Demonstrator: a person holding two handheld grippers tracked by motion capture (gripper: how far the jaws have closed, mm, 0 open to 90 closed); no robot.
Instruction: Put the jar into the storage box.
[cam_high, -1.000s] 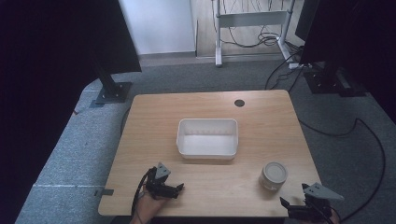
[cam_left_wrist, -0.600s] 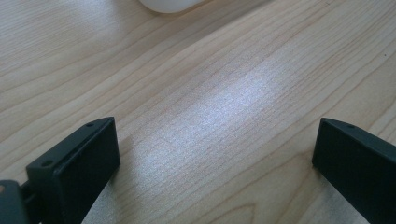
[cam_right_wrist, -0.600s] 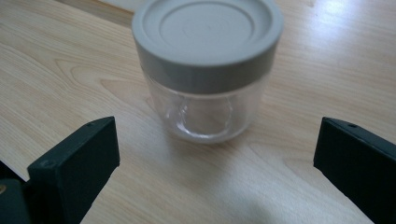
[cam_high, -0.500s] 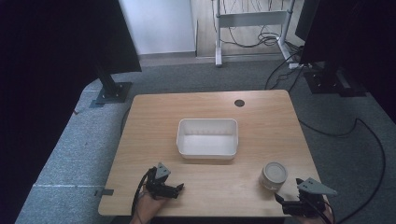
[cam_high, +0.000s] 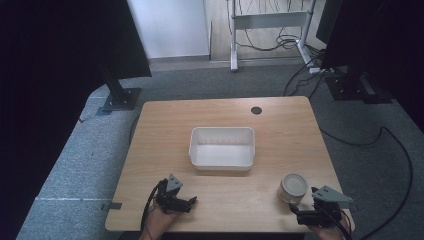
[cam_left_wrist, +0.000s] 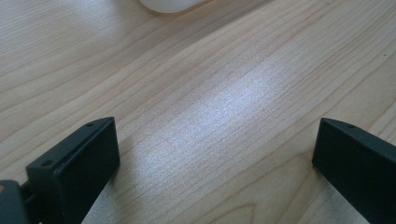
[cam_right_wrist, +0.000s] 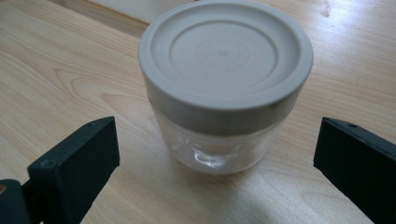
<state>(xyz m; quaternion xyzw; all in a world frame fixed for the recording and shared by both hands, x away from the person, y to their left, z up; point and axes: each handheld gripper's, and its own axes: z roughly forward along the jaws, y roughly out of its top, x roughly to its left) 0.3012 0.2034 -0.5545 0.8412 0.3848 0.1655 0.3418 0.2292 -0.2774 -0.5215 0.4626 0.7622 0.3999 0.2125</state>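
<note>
Right claw (cam_right_wrist: 217, 172) spread wide, empty, facing clear jar (cam_right_wrist: 224, 88); grey lid (cam_right_wrist: 224, 60) unlabelled. Left claw (cam_left_wrist: 215, 172) wide, empty.

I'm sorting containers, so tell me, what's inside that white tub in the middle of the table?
The white tub looks empty: its bare white floor and ribbed far wall show from above. The strip of floor just behind its near wall is hidden.

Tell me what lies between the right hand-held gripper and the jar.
Nothing but bare wooden table. In the right gripper view the open jaws of the right hand-held gripper frame the lidded jar, standing just ahead of them, untouched.
</note>
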